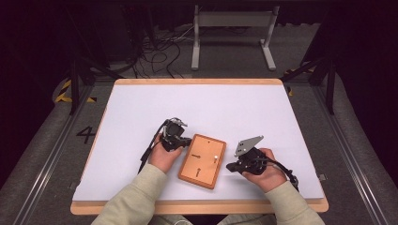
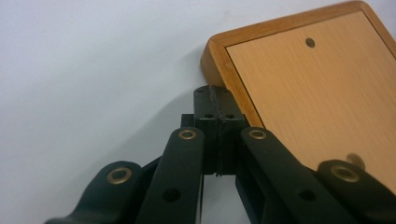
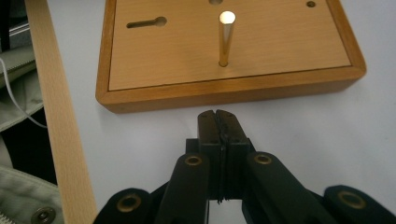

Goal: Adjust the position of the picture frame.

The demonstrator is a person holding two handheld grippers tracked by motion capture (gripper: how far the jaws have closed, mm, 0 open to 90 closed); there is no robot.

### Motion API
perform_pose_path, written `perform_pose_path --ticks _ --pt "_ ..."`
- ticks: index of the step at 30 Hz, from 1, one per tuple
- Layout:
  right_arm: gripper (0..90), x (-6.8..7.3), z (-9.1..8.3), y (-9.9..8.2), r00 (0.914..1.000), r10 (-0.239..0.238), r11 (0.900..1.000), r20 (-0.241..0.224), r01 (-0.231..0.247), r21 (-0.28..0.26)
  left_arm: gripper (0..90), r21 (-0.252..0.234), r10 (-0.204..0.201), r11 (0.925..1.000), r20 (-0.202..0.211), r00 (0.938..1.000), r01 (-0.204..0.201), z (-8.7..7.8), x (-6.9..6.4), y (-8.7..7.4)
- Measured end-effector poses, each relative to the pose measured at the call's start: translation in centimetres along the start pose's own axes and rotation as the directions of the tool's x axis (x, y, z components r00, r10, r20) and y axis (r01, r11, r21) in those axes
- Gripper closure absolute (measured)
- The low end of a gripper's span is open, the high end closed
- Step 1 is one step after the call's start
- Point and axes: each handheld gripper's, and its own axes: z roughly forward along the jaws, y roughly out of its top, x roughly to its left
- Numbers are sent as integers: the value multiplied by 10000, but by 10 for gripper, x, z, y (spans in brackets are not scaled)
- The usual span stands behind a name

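Both pressed together, empty: left gripper [image 2: 218,100] touching wooden board [image 1: 202,161] near the desk's [image 1: 141,108] front edge, right gripper [image 3: 218,122] just short; needed spreading first, probably

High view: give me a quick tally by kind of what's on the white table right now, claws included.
Wooden board: 1
Metal peg standing upright in the board: 1
Claws, both shut and empty: 2, left claw, right claw
Total: 4
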Motion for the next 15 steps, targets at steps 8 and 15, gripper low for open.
perform_pose_path --ticks 8,15 --pt "900 16 11 8 9936 -799 9929 -793 864 821 833 -648 -402 9970 258 9989 418 -26 12 -12" --pt "900 28 30 19 9791 -1338 9777 -1534 1557 1409 809 -1171 -448 9920 215 9988 470 -49 17 -24"
